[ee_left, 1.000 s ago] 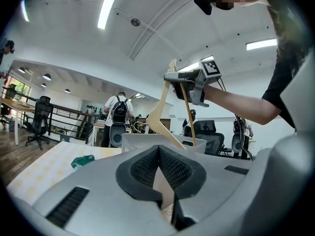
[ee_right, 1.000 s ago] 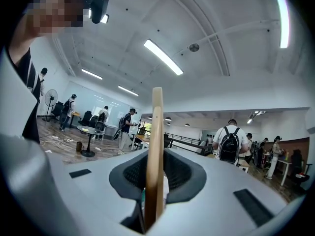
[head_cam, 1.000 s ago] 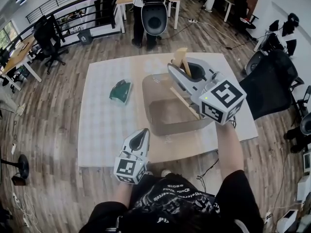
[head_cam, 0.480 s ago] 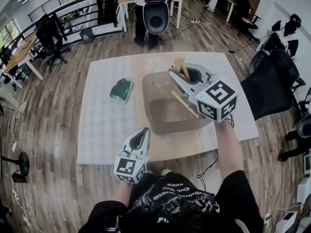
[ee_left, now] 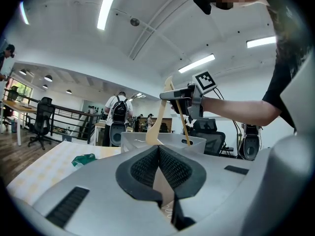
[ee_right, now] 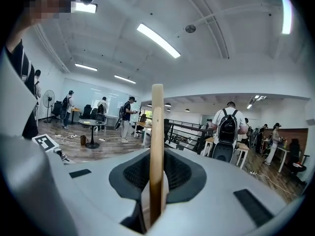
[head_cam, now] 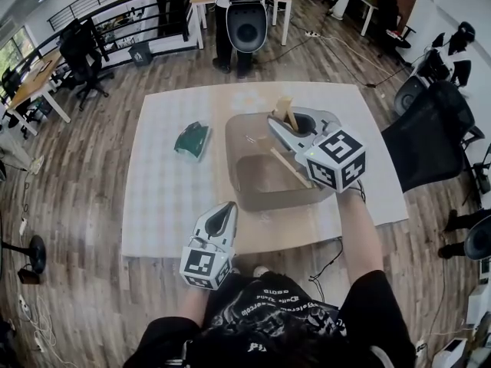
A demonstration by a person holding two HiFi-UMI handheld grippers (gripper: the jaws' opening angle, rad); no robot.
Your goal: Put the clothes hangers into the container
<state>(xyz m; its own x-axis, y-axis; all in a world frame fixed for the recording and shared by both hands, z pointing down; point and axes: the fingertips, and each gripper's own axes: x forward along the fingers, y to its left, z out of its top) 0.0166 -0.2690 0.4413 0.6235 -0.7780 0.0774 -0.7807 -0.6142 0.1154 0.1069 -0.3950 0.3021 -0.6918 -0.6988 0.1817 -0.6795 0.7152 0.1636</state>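
My right gripper is shut on a wooden clothes hanger and holds it above the translucent container on the table. The hanger's thin bar slants down over the container's inside. In the right gripper view the hanger stands upright, clamped between the pads. My left gripper hovers at the table's front edge, shut with nothing in it. From the left gripper view, past its own jaws, I see the hanger hanging from the right gripper over the container.
A crumpled green thing lies on the white table mat left of the container. A person with a backpack stands beyond the far edge. Office chairs stand to the right of the table.
My right gripper has come down a little and drifted left with the hanger, closer over the container. The left gripper has stayed put.
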